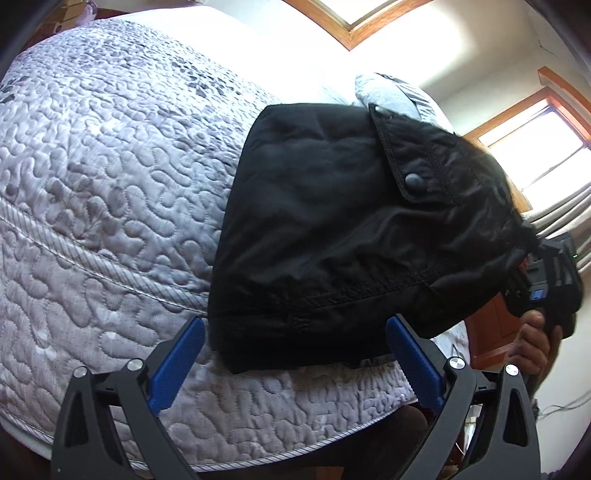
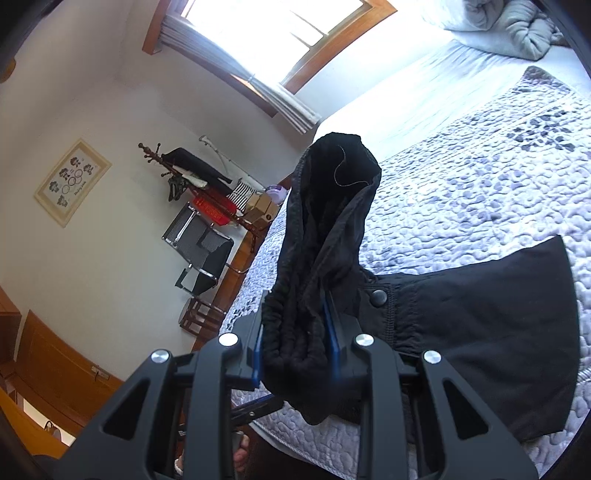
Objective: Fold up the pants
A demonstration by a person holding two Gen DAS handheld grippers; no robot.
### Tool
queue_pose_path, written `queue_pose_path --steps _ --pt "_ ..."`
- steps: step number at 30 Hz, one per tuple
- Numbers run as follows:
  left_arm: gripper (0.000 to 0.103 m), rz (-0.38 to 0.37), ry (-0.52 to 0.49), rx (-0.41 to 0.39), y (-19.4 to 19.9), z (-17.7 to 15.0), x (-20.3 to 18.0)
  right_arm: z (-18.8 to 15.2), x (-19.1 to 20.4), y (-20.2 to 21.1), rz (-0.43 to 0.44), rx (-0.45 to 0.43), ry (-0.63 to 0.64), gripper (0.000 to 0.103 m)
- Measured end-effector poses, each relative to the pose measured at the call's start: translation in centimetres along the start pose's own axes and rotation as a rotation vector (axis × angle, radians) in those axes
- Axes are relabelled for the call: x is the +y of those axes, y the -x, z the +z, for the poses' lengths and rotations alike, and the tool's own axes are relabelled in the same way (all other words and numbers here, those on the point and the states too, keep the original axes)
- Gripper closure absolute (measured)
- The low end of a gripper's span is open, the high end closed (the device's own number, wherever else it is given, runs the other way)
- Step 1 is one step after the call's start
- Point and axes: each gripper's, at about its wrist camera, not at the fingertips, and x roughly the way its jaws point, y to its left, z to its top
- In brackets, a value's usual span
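- The black pants [image 1: 351,229] lie in a folded bundle at the near right edge of the bed, with a buttoned pocket flap [image 1: 410,162] facing up. The part near the elastic waistband [image 2: 295,332] is lifted off the cover.
- The right gripper [image 2: 295,354] pinches that gathered waistband between its blue pads. Loose fabric stands up beyond the jaws and more hangs below them.
- The left gripper [image 1: 295,354] holds nothing. Its jaws are spread wide just in front of the near edge of the bundle, and I see no cloth between the pads.
- As I judge it, the folding is well along: the legs already seem doubled into a compact shape. What is left looks like bringing the lifted waist end over and smoothing the pile flat. How many layers lie underneath cannot be told.
- The bed has a grey quilted cover [image 1: 110,184] with a corded seam. A rumpled grey blanket [image 2: 517,33] lies at the far end.
- Around the bed are white walls, a bright window [image 2: 266,29] with a wooden frame and a pale curtain, a coat stand [image 2: 173,173], a dark chair [image 2: 203,251] and a framed picture [image 2: 72,181].
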Motion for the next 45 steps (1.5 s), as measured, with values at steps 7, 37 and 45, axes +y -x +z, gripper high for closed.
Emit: queue_pose_path --steps 7,37,45 --pt "0.004 0.013 -0.009 0.003 -0.2 0.5 -0.6 0.0 -3.3 3.6 -0.068 -0.032 -0.038 0.078" --pt "0.004 0.114 -0.081 0.103 -5.7 -0.7 -3.2 -6.2 -20.7 4.3 -0.227 0.016 -0.356 0.071" --pt "0.004 0.112 -0.072 0.103 -5.5 -0.7 -2.9 -7.8 -20.1 5.9 -0.236 -0.001 -0.355 0.042"
